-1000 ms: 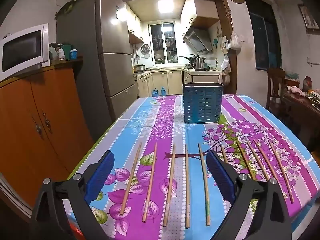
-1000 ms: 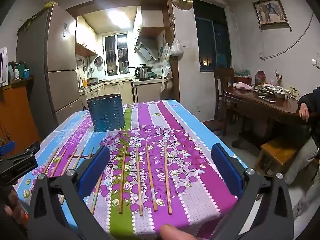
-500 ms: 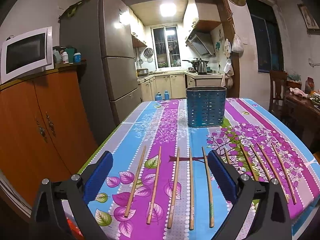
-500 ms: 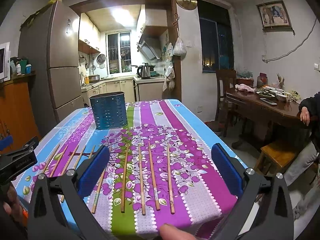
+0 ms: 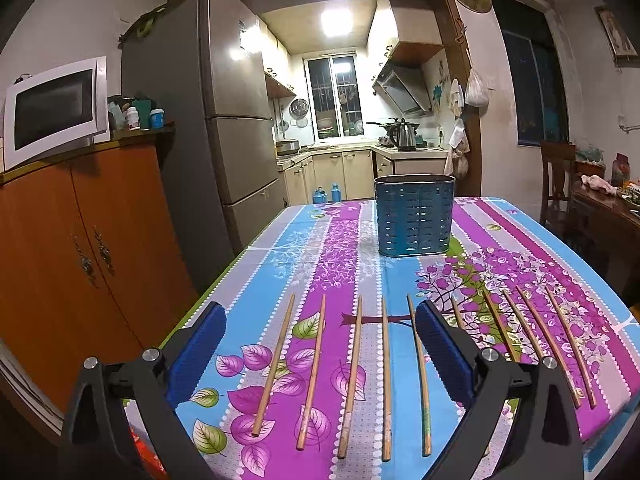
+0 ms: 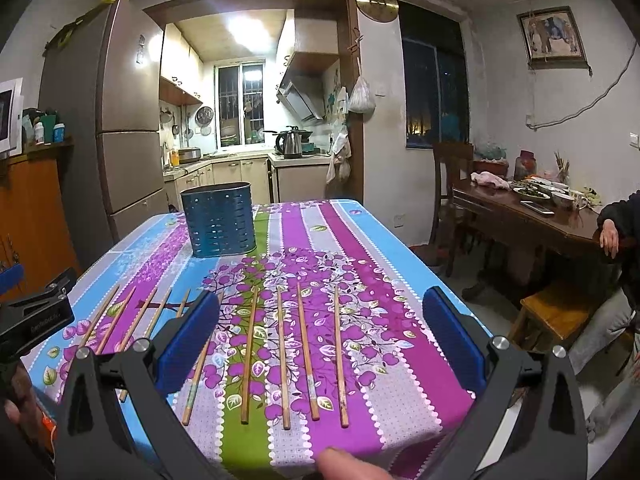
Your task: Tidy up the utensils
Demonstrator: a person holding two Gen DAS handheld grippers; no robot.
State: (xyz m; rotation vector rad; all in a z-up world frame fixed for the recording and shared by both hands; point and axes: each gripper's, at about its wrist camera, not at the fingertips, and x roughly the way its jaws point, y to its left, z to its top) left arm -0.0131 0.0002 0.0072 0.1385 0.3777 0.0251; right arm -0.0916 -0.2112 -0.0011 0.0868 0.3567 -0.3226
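A table under a striped floral tablecloth point(image 5: 352, 248) fills the lower half of both views. Against the frames a second ago, the whole scene sits slightly lower and closer in each picture; nothing on the cloth has shifted.

A blue slotted utensil holder point(image 5: 414, 216) stands upright at the centre of the left wrist view, well apart from the utensils, and in the upper left of the tabletop in the right wrist view point(image 6: 218, 220). It looks a little larger than before.

Ten wooden chopsticks lie flat in a row near the table's front edge, none touching. Five chopsticks point(image 5: 352, 376) sit at lower centre of the left wrist view, and the other five chopsticks point(image 6: 294, 352) at lower centre of the right wrist view.

The left gripper point(image 5: 320, 346) hovers over its five with jaws spread wide and holding nothing, as earlier. The right gripper point(image 6: 322, 328) is likewise wide open and empty, unchanged. A fingertip point(image 6: 340, 462) shows at the bottom edge of the right view.
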